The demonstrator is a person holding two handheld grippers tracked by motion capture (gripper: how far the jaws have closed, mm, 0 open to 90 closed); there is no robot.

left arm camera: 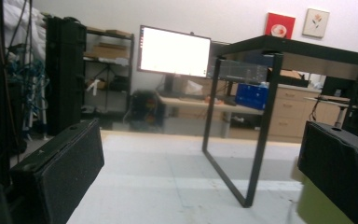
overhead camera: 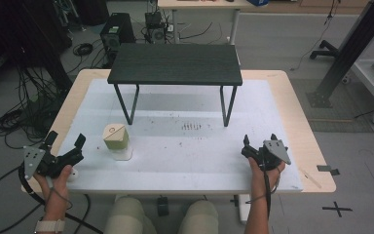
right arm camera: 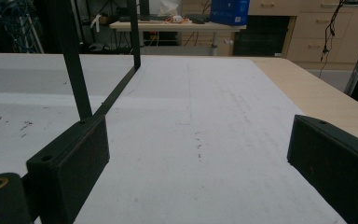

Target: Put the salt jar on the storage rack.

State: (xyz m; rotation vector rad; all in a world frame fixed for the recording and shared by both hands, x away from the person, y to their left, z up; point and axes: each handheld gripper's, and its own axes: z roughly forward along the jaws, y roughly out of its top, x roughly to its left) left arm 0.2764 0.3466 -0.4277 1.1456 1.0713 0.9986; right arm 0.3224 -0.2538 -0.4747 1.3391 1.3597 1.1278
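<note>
**Two open grippers, nothing held**

Two grippers wait with jaws wide and empty. Our left gripper point(overhead camera: 67, 144) sits just left of the olive-green block point(overhead camera: 116, 137) on its white base; the right gripper point(overhead camera: 260, 141) idles well apart. Next, we judge, the left must straddle that block.

A lab or workshop: cable bundles point(overhead camera: 17, 117) sprawl across the floor, a computer tower point(overhead camera: 117, 30) sits there too, a lit monitor point(left arm camera: 175, 51) and cluttered shelves point(left arm camera: 107, 70) behind.
</note>
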